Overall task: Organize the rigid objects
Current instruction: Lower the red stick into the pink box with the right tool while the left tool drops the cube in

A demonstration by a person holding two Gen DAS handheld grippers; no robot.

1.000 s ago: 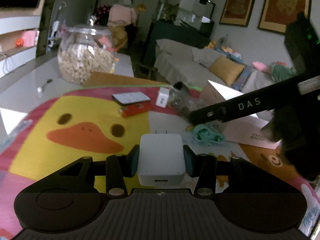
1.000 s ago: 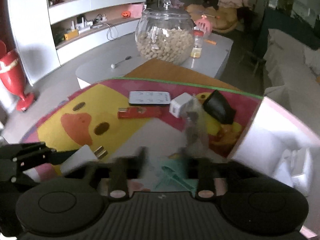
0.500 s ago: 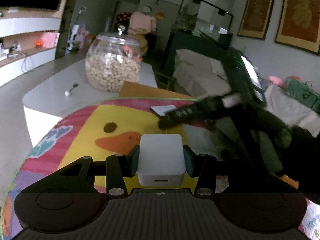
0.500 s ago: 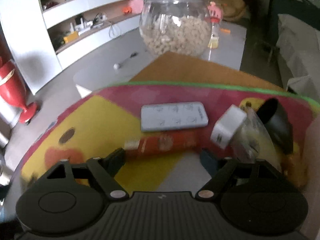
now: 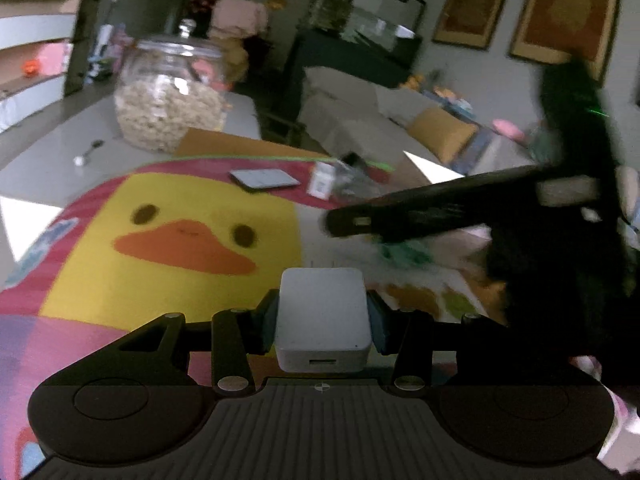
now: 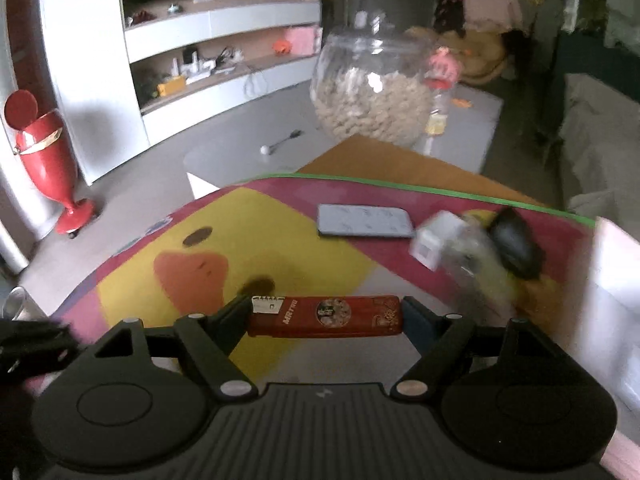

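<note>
Duck-print mat (image 6: 256, 232) covers table — grey remote (image 6: 365, 221), small white box (image 6: 434, 242), possibly black pouch (image 6: 516, 249).

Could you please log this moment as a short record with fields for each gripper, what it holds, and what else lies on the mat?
left gripper: shut on white charger, gripped by its sides
right gripper: fingers at both ends of red lighter, which spans them lengthwise; grip looks closed
surface: duck-print mat
on mat, far side: grey remote, small white adapter to its right, black object further right
behind mat: glass jar with pale filling, spoon on grey table
</note>
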